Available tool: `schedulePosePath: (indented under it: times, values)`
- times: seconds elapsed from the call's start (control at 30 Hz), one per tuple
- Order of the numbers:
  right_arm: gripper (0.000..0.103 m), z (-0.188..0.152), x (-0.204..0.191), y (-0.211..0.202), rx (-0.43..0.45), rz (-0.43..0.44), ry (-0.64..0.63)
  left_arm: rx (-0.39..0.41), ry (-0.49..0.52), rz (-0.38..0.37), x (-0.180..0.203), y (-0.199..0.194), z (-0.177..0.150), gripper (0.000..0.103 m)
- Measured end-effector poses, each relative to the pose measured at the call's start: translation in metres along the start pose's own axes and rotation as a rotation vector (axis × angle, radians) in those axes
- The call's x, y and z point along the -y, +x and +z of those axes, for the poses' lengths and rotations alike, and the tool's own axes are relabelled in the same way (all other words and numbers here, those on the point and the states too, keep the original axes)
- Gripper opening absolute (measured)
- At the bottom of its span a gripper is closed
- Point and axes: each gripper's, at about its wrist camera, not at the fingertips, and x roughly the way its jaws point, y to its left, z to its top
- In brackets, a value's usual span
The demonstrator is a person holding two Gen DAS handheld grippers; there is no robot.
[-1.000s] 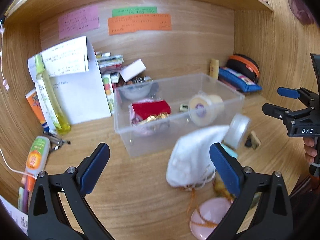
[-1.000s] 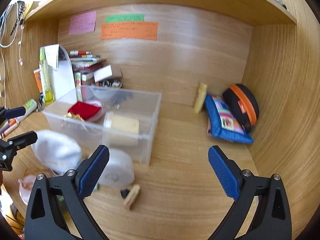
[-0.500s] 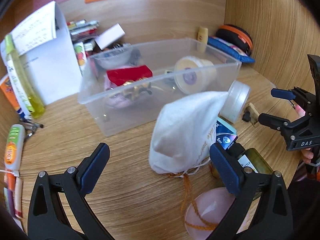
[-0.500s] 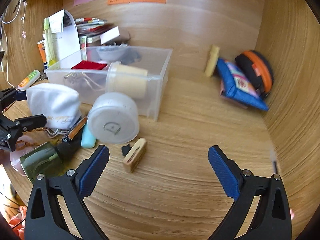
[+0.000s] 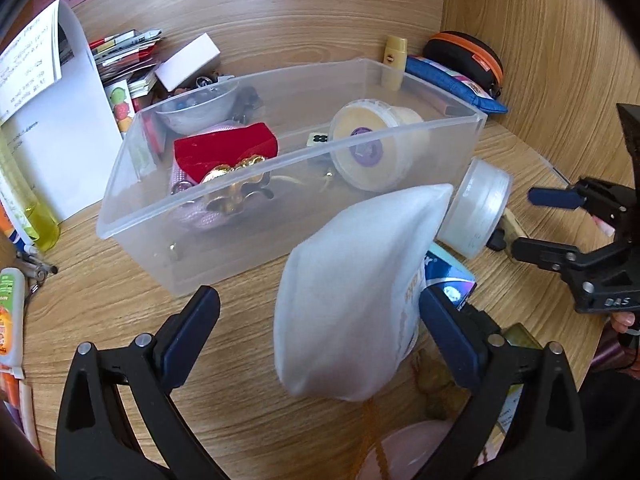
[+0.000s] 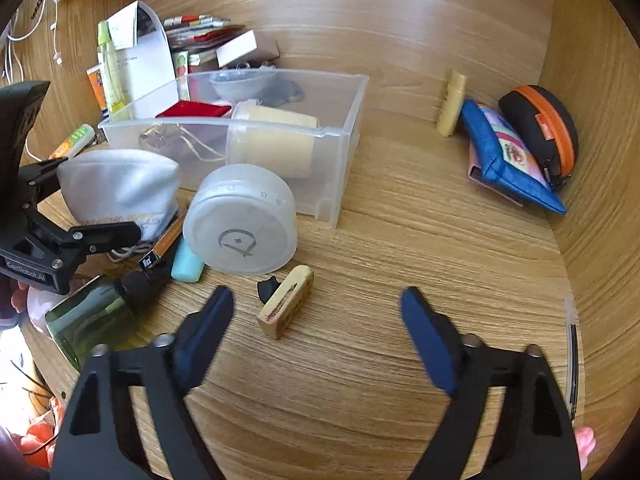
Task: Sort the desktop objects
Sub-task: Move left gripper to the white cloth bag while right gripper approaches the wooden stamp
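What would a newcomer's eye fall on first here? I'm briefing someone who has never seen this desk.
Probably the clear plastic bin in the middle of the wooden desk, holding a red velvet box and a cream tub on its side. Next, the white cloth pouch in front of the bin, between the fingers of the left gripper. The right gripper, its jaws closing on nothing, points at a small wooden stamp beside a round frosted jar.
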Motion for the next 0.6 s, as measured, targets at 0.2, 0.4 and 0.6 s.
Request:
schedulePosePath:
  times: [0.2, 0.4, 0.6]
  values:
    - [0.043, -0.002, 0.000, 0.007, -0.039, 0.026, 0.003, -0.011, -0.014, -0.023, -0.001, 0.004, 0.002, 0.086]
    - [0.024, -0.003, 0.000, 0.009, -0.046, 0.003, -0.020, -0.011, -0.032, -0.050, -0.005, 0.004, 0.002, 0.065]
    - [0.012, 0.003, -0.001, 0.016, -0.051, -0.002, -0.051, 0.000, -0.029, -0.056, -0.005, 0.002, 0.002, 0.060]
